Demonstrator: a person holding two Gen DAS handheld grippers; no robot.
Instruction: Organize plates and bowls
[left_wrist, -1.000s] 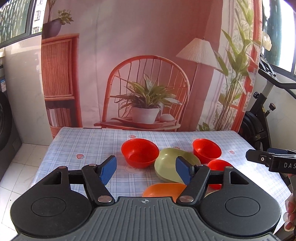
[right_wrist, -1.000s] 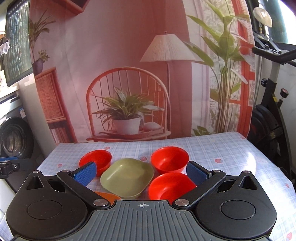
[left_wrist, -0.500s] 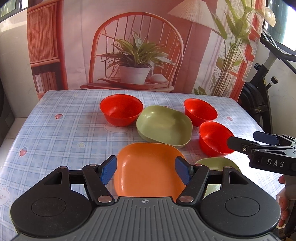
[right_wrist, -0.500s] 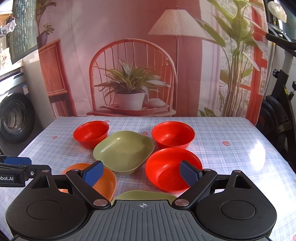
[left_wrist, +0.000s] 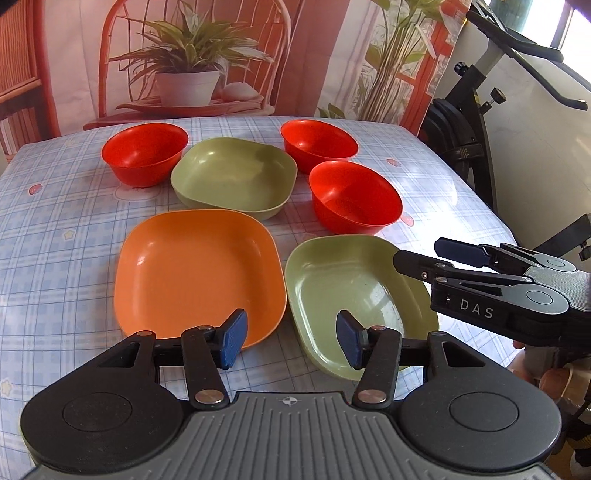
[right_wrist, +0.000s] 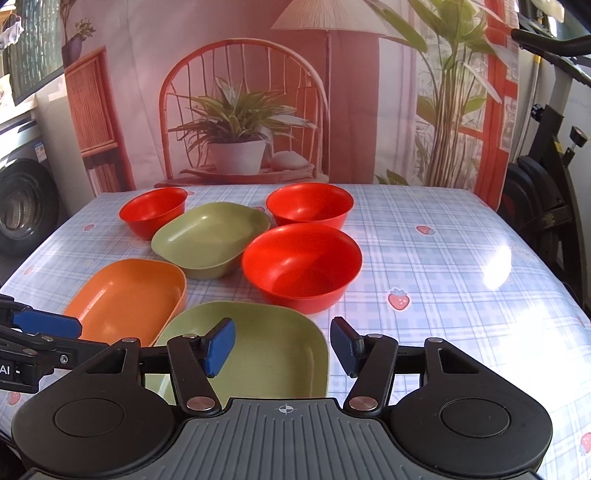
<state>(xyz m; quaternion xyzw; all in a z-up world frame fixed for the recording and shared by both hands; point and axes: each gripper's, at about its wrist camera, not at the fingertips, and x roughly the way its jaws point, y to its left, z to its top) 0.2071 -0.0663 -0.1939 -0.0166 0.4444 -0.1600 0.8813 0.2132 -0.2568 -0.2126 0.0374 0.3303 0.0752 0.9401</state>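
1. Since the earlier frames both grippers have come down toward the near edge of the table (right_wrist: 461, 258), and both pairs of jaws have just been closing part-way; nothing is between either pair yet.
2. The left gripper (left_wrist: 290, 341) hangs with its blue pads apart, one over the near rim of the orange plate (left_wrist: 197, 273), the other over the near rim of the near green plate (left_wrist: 354, 291). The gap between the two plates lies straight ahead of it.
3. The right gripper (right_wrist: 281, 346) also stands part open and empty, its left pad over the near green plate's (right_wrist: 255, 336) hollow, its right pad just past that plate's right-hand rim. In my judgement this rim is the edge the right hand is lined up to pinch, and the right hand is the nearer one to it.
4. The plates are rounded squares with no real long axis, so any rim stretch serves; they lie side by side, close but apart.
5. Seen from the left wrist, the right gripper (left_wrist: 436, 258) reaches in over the green plate's right side, so the two tools are near each other and could clash there.
6. Just beyond sits the nearest red bowl (right_wrist: 302, 266), close to the green plate's far rim.
7. Farther back lie a second green plate (right_wrist: 210, 238) and two more red bowls, left (right_wrist: 153, 211) and right (right_wrist: 309, 203), all separate, none stacked.
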